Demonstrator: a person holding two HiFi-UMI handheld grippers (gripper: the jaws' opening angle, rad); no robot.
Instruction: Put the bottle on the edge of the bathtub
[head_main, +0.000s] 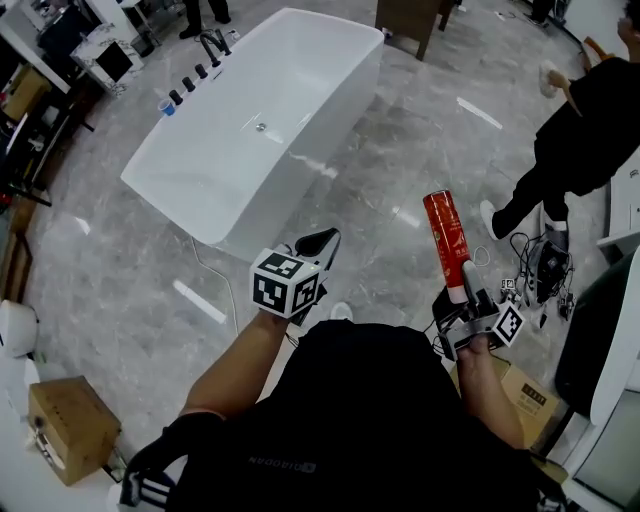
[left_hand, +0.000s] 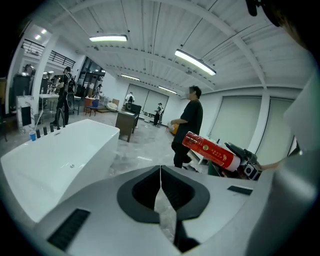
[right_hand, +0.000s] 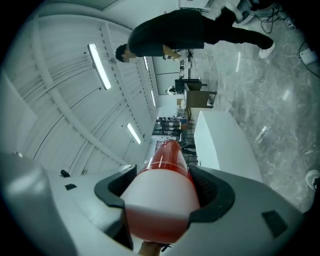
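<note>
A red bottle (head_main: 444, 236) with a white cap end points up and away from me, and my right gripper (head_main: 466, 296) is shut on its white end. In the right gripper view the bottle (right_hand: 162, 200) fills the space between the jaws. The left gripper (head_main: 318, 245) is shut with nothing in it, held over the floor just short of the bathtub's near end. The white bathtub (head_main: 200, 175) lies ahead and to the left; its rim (left_hand: 75, 131) shows at the left of the left gripper view, where the bottle (left_hand: 210, 150) appears at the right.
Black taps and a blue cup (head_main: 167, 106) sit on the tub's far-left rim. A person in black (head_main: 580, 130) stands at the right near cables (head_main: 545, 262). A cardboard box (head_main: 62, 428) lies at lower left, another (head_main: 522, 392) at lower right. A wooden cabinet (head_main: 415, 20) stands behind the tub.
</note>
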